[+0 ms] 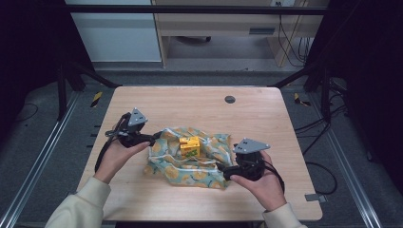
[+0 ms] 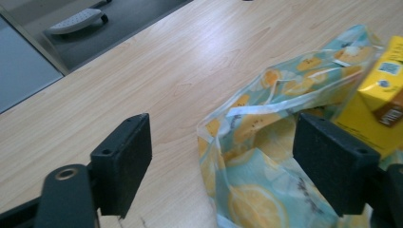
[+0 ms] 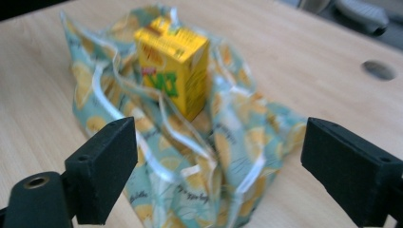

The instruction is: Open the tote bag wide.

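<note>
A crumpled teal bag printed with lemons (image 1: 190,161) lies on the wooden table (image 1: 199,107). A yellow drink carton (image 1: 189,146) stands upright in its middle. At the bag's left edge my left gripper (image 1: 154,137) is open, and the bag's corner (image 2: 247,137) lies between its jaws. My right gripper (image 1: 223,172) stands open at the bag's near right corner, jaws wide on either side of the bag (image 3: 209,142), with the carton (image 3: 173,64) farther off. Neither gripper holds anything.
A dark round grommet hole (image 1: 230,99) sits near the table's far edge. Cables trail from both grippers. Black frame legs and floor rails flank the table. A cabinet and desk stand beyond.
</note>
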Available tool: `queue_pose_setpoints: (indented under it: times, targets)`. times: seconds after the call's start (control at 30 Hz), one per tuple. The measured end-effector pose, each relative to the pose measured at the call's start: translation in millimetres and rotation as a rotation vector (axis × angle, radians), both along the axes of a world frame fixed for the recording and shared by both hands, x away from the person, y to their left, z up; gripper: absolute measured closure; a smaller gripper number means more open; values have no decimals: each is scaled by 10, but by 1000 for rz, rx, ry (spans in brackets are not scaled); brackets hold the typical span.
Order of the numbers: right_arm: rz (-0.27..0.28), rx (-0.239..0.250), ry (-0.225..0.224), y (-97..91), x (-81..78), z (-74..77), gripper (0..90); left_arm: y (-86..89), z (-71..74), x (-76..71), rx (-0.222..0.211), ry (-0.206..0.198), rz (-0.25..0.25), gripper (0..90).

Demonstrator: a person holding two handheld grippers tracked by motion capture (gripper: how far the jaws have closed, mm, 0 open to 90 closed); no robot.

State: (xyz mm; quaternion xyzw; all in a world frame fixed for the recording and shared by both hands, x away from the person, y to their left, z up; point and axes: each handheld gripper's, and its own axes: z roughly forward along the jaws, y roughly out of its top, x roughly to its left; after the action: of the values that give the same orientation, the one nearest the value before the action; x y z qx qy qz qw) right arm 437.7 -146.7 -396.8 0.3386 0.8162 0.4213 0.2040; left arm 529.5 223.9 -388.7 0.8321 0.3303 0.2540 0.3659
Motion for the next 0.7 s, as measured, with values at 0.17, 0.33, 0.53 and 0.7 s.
queue_pose_setpoints:
  times: [0.17, 0.33, 0.53, 0.7]
  targets:
    - [-46, -2, -44, -138, -10, 257, 83, 78, 101, -140, -22, 4, -10, 140]
    - [-87, 4, -57, -303, 0, 393, 70, 194, 192, -295, -53, -1, -29, 116]
    - [-142, 18, -47, -529, 10, 418, 64, 325, 239, -432, -27, -18, -26, 96]
    - [-188, 8, -36, -706, -19, 368, 67, 460, 183, -464, 11, 3, -3, 100]
